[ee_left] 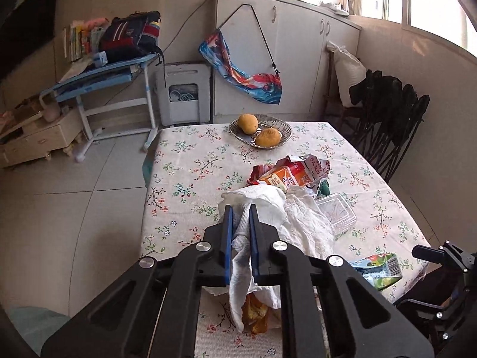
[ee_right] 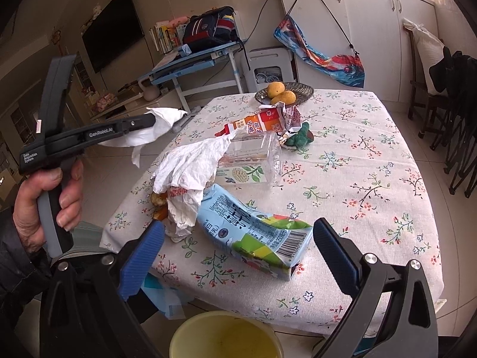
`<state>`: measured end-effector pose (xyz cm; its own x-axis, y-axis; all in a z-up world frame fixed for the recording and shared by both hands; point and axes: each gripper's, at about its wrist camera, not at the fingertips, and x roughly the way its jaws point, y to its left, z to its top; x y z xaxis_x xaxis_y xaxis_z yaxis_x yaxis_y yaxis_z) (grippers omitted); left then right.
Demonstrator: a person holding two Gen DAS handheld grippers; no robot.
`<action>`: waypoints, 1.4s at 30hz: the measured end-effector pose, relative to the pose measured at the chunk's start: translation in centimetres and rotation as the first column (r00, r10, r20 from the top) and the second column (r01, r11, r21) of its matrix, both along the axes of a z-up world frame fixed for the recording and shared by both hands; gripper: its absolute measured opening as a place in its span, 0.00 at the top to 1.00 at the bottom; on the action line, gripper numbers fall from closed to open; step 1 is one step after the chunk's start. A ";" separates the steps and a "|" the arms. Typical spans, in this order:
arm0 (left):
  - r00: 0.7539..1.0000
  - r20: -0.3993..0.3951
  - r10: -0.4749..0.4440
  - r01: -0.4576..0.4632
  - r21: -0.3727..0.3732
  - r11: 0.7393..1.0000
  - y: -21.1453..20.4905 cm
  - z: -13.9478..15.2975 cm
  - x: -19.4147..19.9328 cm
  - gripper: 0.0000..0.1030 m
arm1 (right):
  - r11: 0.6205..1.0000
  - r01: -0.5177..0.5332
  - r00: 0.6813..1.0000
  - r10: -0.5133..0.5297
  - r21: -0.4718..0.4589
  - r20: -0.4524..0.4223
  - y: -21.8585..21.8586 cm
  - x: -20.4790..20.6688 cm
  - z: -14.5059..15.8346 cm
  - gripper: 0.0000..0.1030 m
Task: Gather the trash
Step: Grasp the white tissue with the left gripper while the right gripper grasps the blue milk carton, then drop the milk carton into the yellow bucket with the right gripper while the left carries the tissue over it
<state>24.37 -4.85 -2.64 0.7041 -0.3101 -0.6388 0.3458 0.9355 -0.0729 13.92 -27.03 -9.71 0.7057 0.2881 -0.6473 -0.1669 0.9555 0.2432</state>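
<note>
My left gripper (ee_left: pixel 241 208) is shut on a white paper towel (ee_left: pixel 262 203) and holds it above the table; it also shows in the right wrist view (ee_right: pixel 152 119), out past the table's left edge, with the towel (ee_right: pixel 149 132) hanging from it. My right gripper (ee_right: pixel 238 235) is open, its jaws on either side of a crushed blue and green milk carton (ee_right: pixel 253 229) near the table's front edge. More crumpled tissue (ee_right: pixel 187 170), fruit peel (ee_right: pixel 159 201), an orange carton (ee_right: pixel 262 122) and a clear plastic box (ee_right: pixel 256 152) lie on the table.
A yellow bin (ee_right: pixel 226 335) stands on the floor below the table's front edge. A dish with two mangoes (ee_right: pixel 284 92) sits at the far edge. A small green toy (ee_right: pixel 299 138) lies mid-table. Dark chairs (ee_right: pixel 459 113) stand at the right.
</note>
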 end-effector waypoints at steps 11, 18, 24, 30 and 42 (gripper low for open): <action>0.998 0.043 0.048 -0.043 -0.102 0.994 3.4 3.1 -7.2 0.90 | 0.939 -0.181 0.983 0.161 -0.294 -0.092 3.0 2.7 -1.4 0.07; 0.999 0.047 0.026 -0.020 -0.119 0.993 3.4 3.4 -9.8 0.90 | 0.790 -0.378 0.925 0.299 -0.483 -0.235 5.2 5.6 -4.6 0.07; 0.999 0.035 0.017 -0.012 -0.120 0.993 3.4 2.4 -11.2 0.90 | 0.782 -0.461 0.878 0.335 -0.420 -0.342 4.6 7.2 -5.0 0.40; 0.999 0.029 0.017 -0.013 -0.132 0.991 3.5 2.0 -12.2 0.90 | 0.856 -0.427 0.875 0.310 -0.292 -0.372 1.6 5.6 -3.9 0.48; 0.999 0.037 0.001 0.004 -0.147 0.989 2.7 2.5 -16.3 0.90 | 0.932 -0.353 0.888 0.360 0.077 -0.286 1.8 -2.5 -2.2 0.51</action>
